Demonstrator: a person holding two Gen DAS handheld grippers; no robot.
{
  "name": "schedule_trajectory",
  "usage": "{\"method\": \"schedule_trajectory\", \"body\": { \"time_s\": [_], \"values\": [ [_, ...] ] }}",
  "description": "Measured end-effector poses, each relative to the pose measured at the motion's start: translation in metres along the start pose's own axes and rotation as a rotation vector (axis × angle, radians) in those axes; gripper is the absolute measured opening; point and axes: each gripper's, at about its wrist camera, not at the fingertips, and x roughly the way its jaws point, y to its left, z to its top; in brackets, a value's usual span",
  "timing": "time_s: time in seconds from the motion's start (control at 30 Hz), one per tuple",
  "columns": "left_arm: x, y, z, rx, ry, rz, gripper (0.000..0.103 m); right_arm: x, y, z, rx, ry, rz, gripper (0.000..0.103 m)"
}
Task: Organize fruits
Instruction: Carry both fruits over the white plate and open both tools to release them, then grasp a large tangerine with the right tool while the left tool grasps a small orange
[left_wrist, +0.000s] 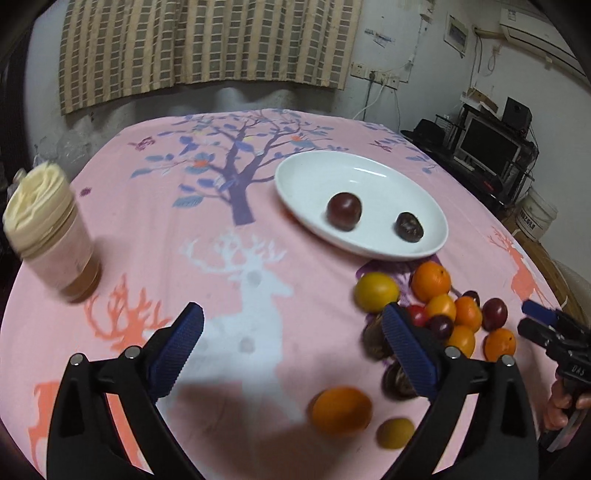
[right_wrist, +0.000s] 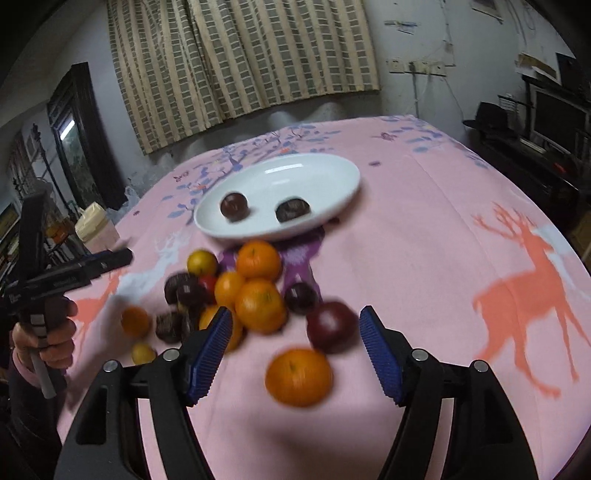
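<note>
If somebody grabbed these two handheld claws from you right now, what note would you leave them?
Left gripper: open, empty, over the cloth left of the fruit pile.
Right gripper: open, empty, just above the pile, a dark plum and an orange between its fingers.
Plate: behind the pile, holding two dark fruits.
Pile: oranges, yellow and dark fruits, all loose on the tablecloth.
Jar: far left, untouched.
Done: two dark fruits are on the plate.
Left: likely the other dark fruits next; I can't tell where the rest go.

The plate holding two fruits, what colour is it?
Plain white plate, seen best in the left wrist view.
</note>
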Motion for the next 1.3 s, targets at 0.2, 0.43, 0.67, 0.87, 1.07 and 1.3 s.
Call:
{"method": "schedule_trajectory", "body": {
  "time_s": [0.2, 0.43, 0.67, 0.87, 1.07, 1.3],
  "values": [
    [-0.012, 0.013, -0.020, -0.031, 0.007, -0.038, 0.095, 0.020, 0.006, -0.010, -0.039, 0.078, -0.076, 0.072],
    [-0.019, 0.014, -0.025, -0.033, 0.009, -0.059, 0.095, 0.034, 0.017, -0.011, -0.099, 0.138, -0.096, 0.055],
    [-0.017, 0.001, -0.030, 0.035, 0.056, -0.135, 0.093, 0.026, 0.013, -0.013, -0.086, 0.110, -0.023, 0.043],
    [-0.006, -0.022, -0.043, 0.151, 0.120, -0.145, 0.065, 0.018, 0.005, -0.012, -0.045, 0.072, 0.012, 0.043],
    [0.005, -0.029, -0.049, 0.184, 0.165, -0.136, 0.056, 0.016, 0.004, -0.012, -0.038, 0.055, 0.030, 0.043],
    [0.015, -0.031, -0.053, 0.198, 0.202, -0.137, 0.044, 0.014, 0.005, -0.013, -0.040, 0.045, 0.045, 0.043]
  ]
}}
